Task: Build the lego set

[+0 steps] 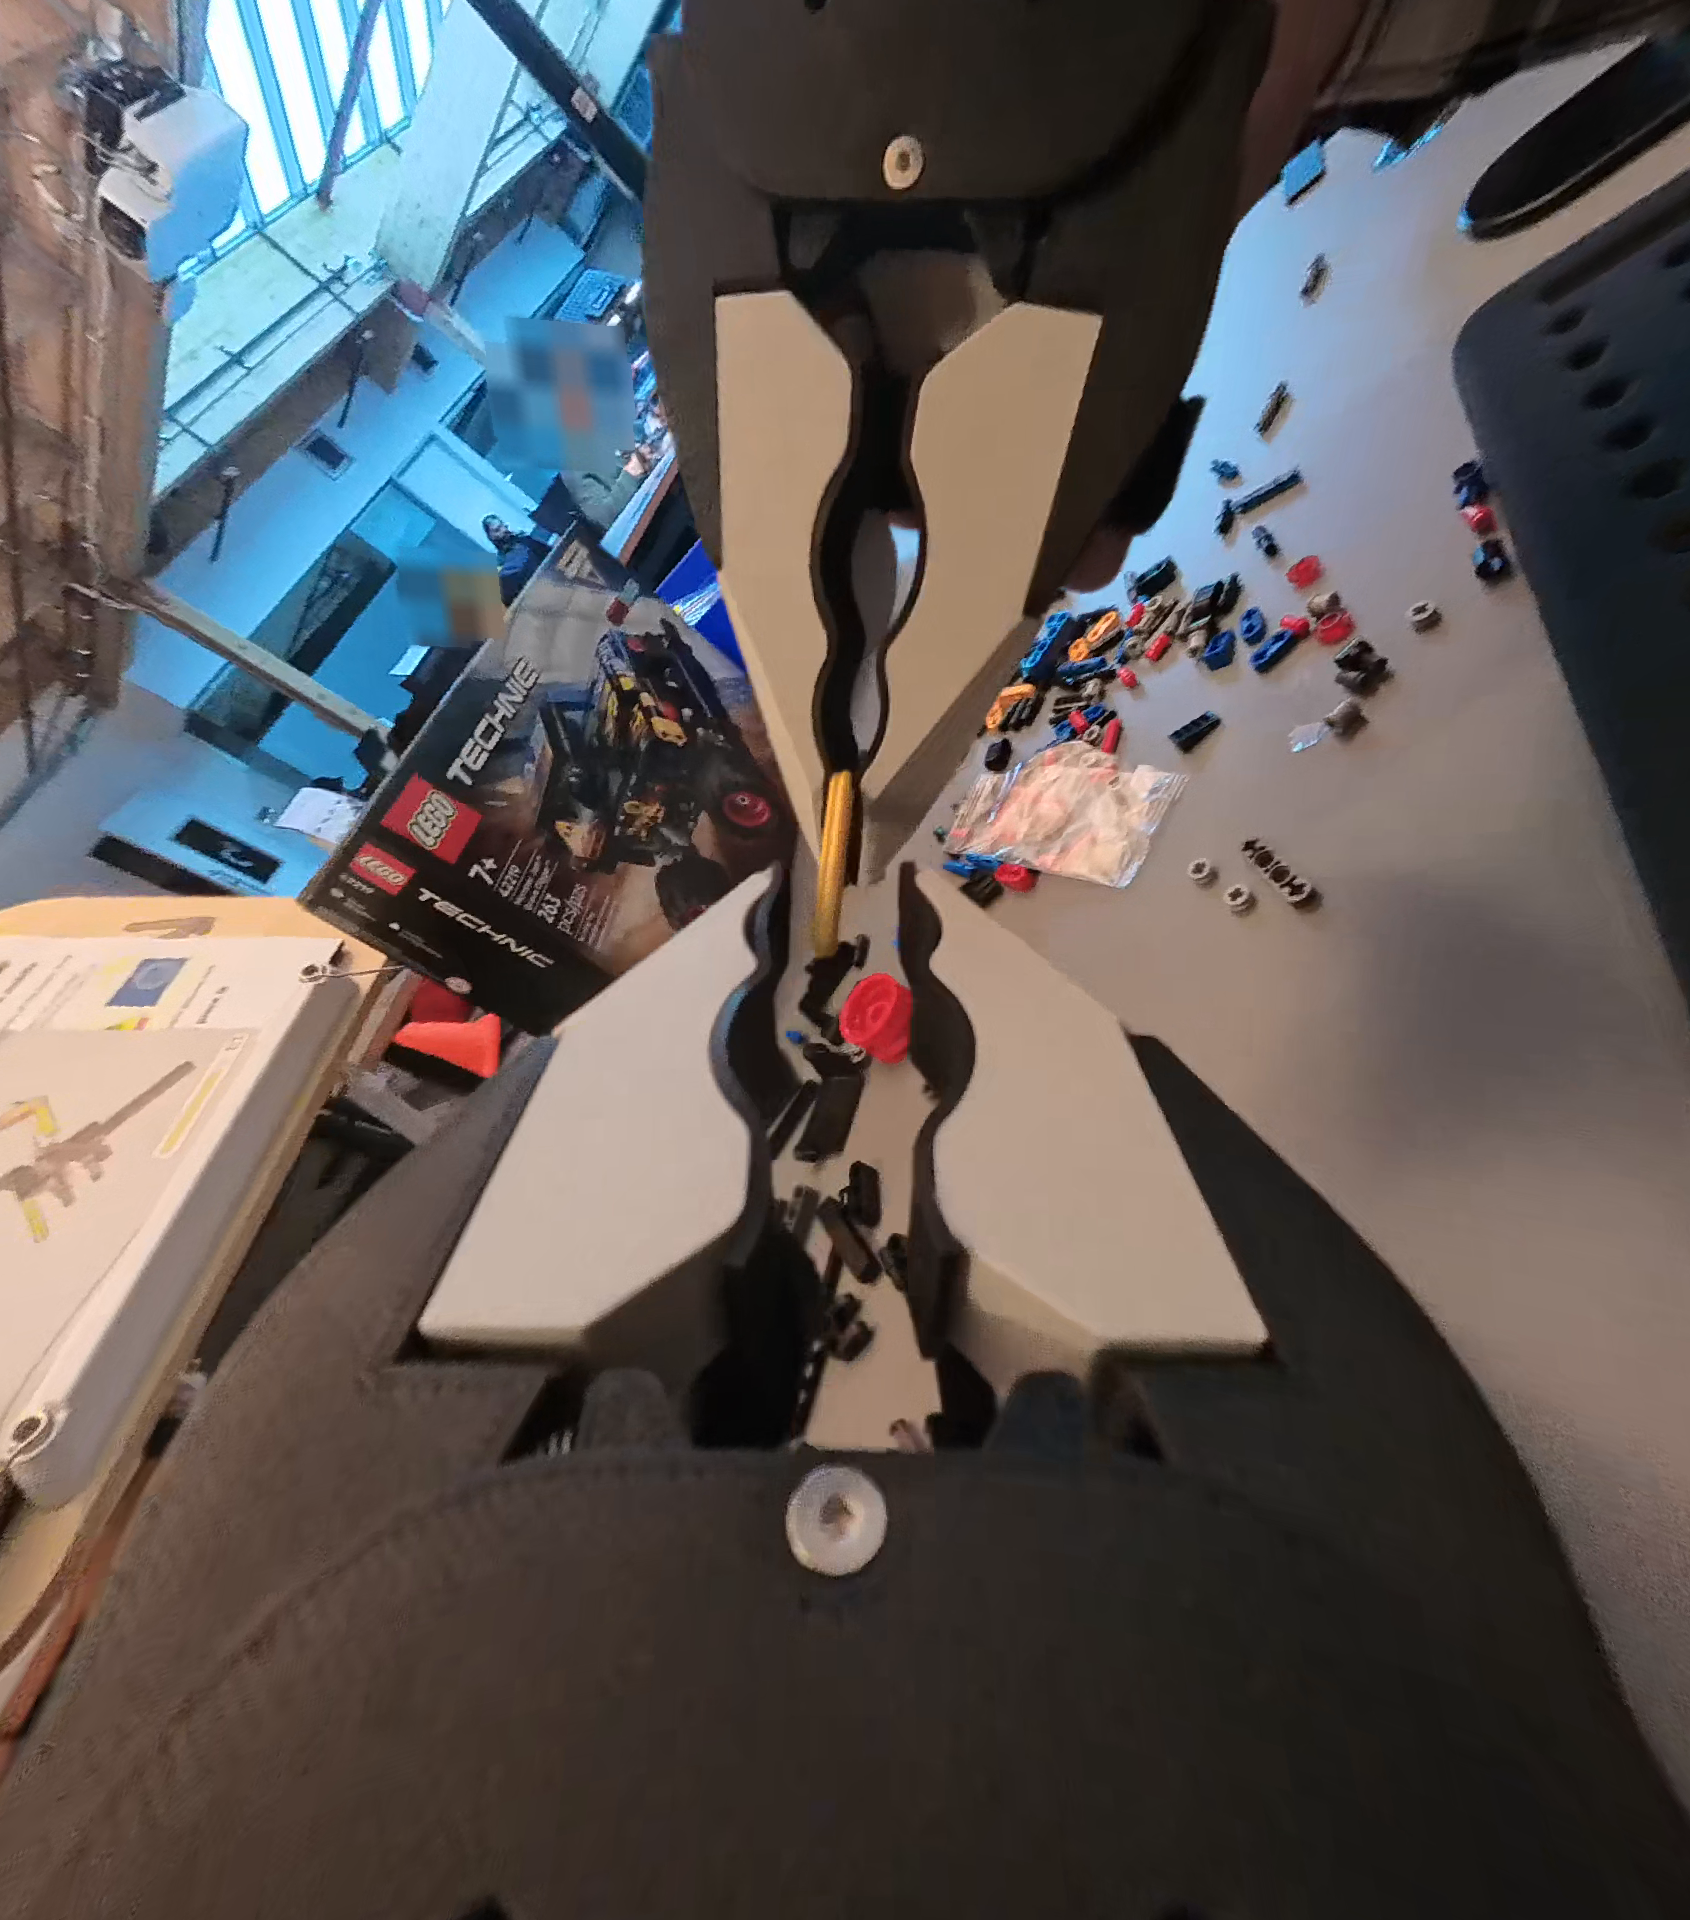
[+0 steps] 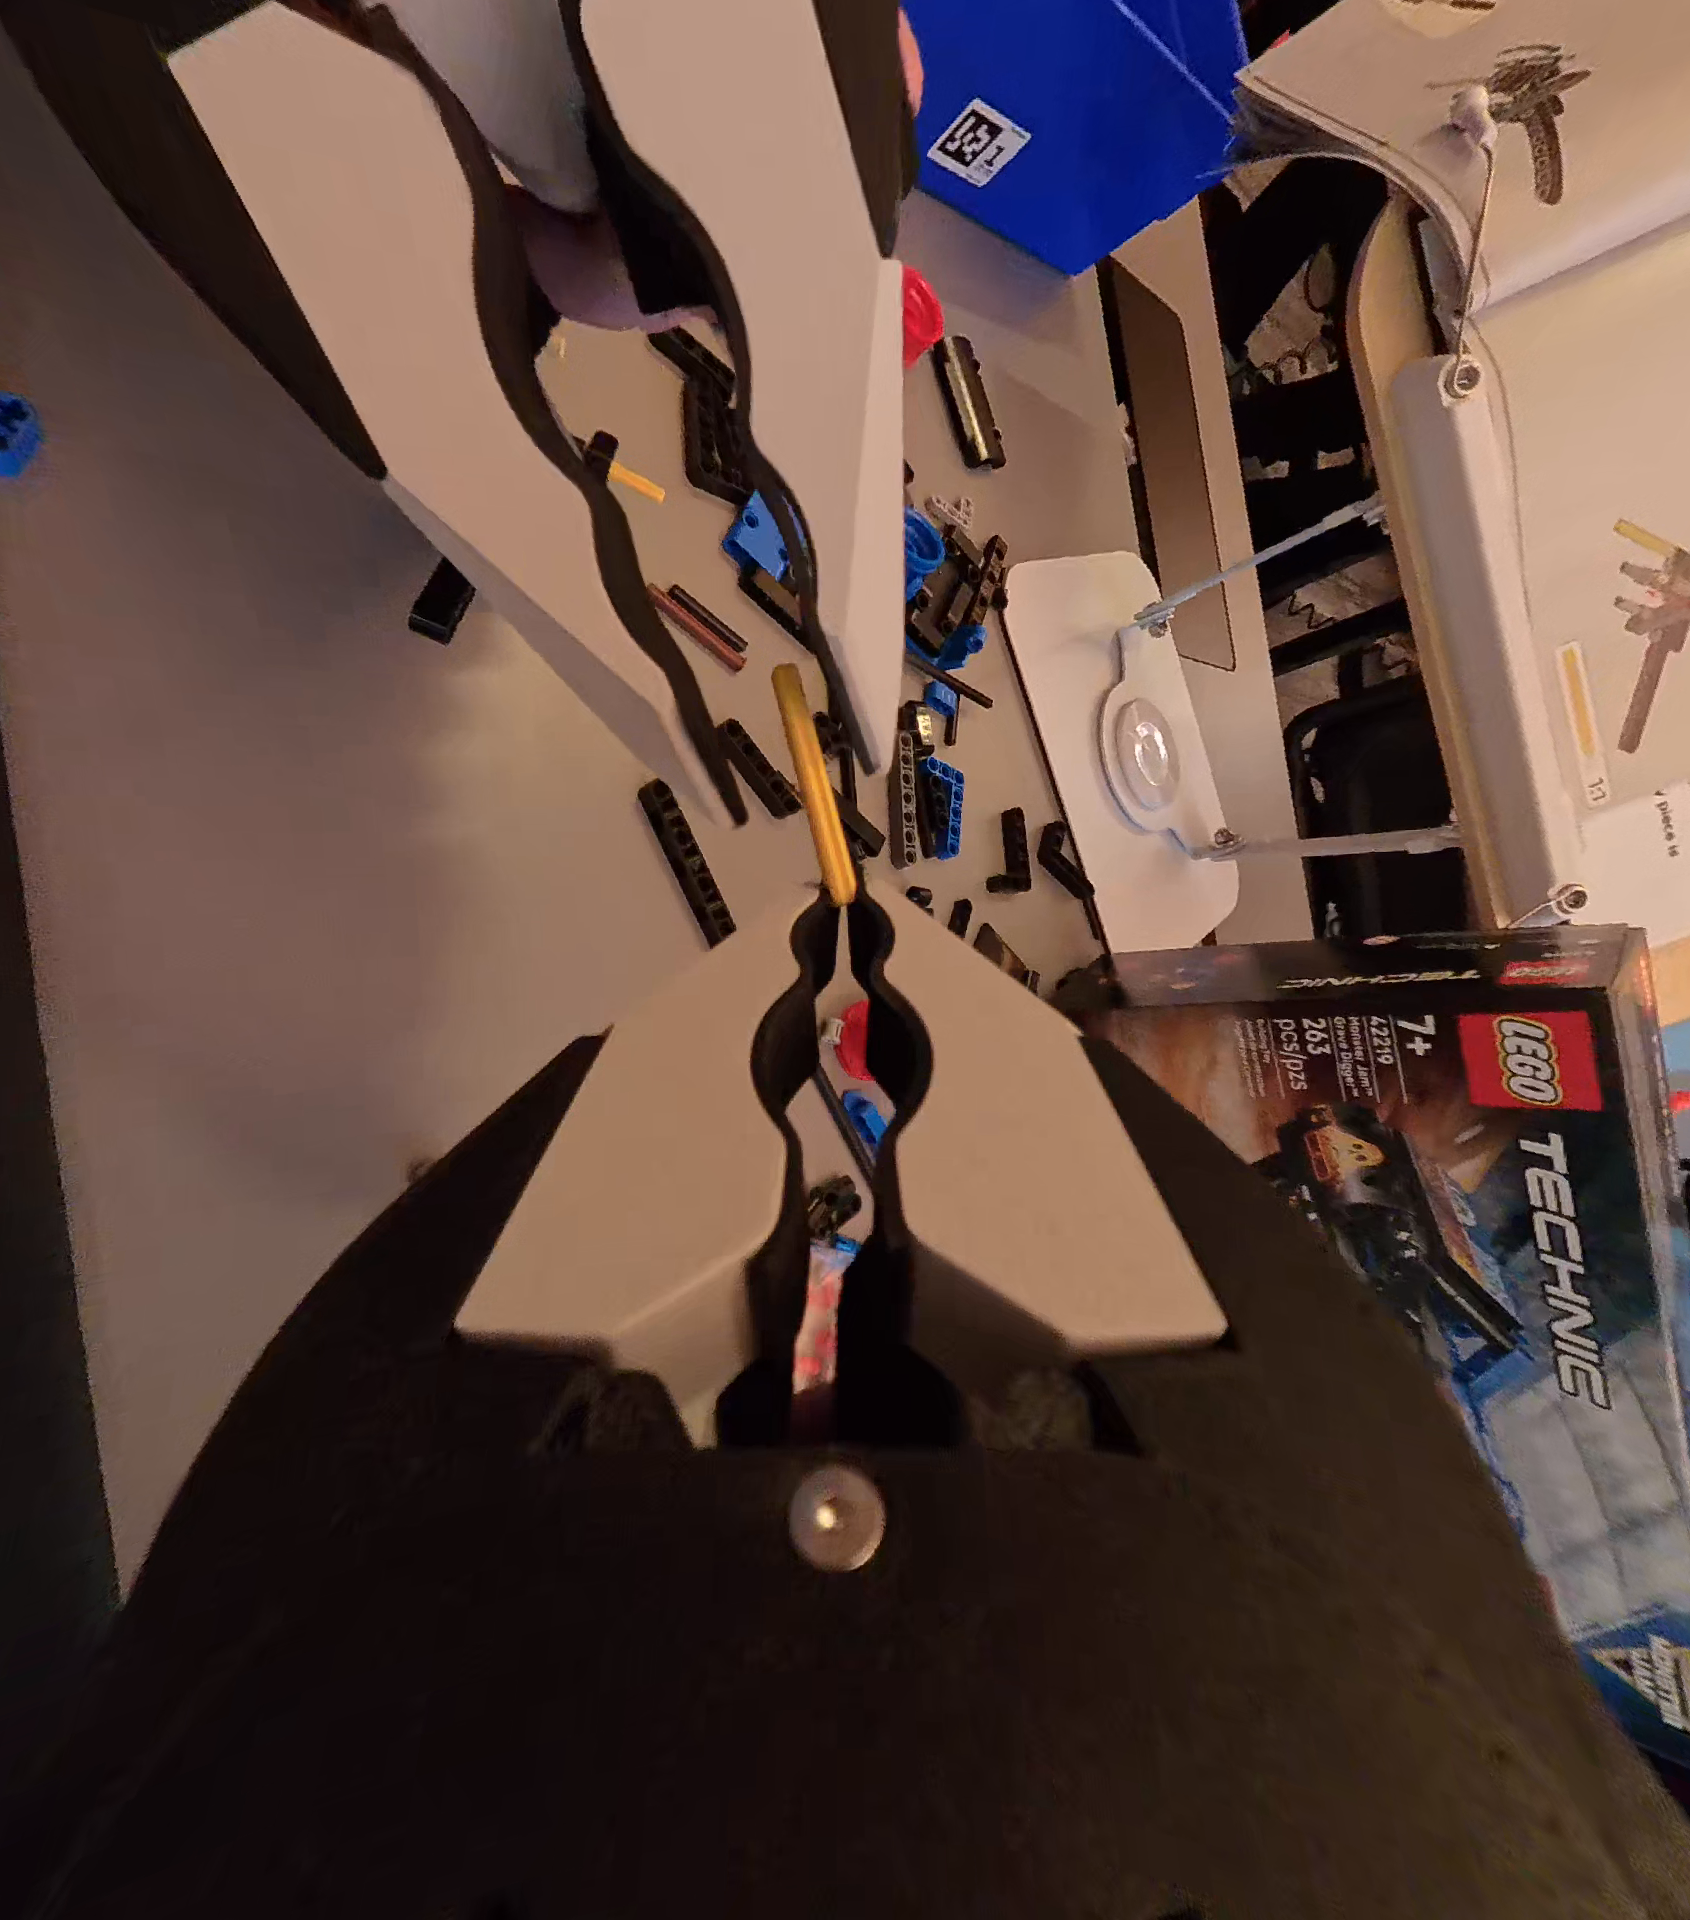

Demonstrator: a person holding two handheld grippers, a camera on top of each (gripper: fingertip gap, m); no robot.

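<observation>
A yellow axle [image 2: 813, 779] is held in the air above the grey table [image 2: 249, 883]. My right gripper [image 2: 836, 909] is shut on its near end, at the very fingertips. In the left wrist view the right gripper [image 1: 846, 779] comes down from above with the axle [image 1: 833, 862] pointing at me. My left gripper [image 1: 841, 894] is open, and the axle's free end lies between its fingertips without touching them. In the right wrist view the left gripper [image 2: 794, 779] reaches in from the upper left, its fingers either side of the axle.
Loose black, blue and red pieces [image 1: 1184, 644] and a plastic bag [image 1: 1069, 810] are scattered on the table. A red wheel hub [image 1: 877, 1013] and black beams [image 2: 685, 862] lie below the grippers. The set's box [image 2: 1443, 1195], an open instruction booklet [image 1: 93, 1143] and a blue box [image 2: 1059, 114] are nearby. Left and right tips are no more than a few centimetres apart.
</observation>
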